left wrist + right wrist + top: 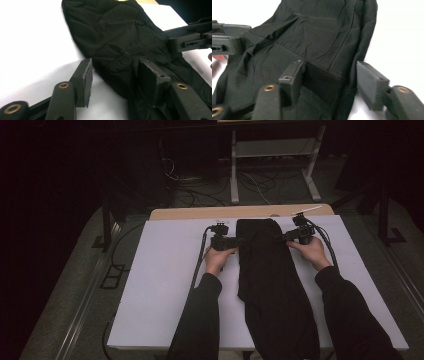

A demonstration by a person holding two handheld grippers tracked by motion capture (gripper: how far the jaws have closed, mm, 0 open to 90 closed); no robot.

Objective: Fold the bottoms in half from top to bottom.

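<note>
Both forearms stretched forward, left gripper [239, 241] and right gripper [283, 238] facing inward, fingers [85, 80] half-spread.

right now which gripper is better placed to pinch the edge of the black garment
Slightly the right. The right gripper straddles the black garment edge, with a fold of cloth between its jaws. The left gripper has one jaw on the cloth, the other over the white table.

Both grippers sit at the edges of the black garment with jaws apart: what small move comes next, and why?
Probably close both sets of jaws on the cloth. The left gripper straddles the edge of the black garment, one jaw over the white table, and the right gripper straddles the opposite edge. Neither gripper's pads pinch the fabric yet, so lifting now would likely leave it lying.
</note>
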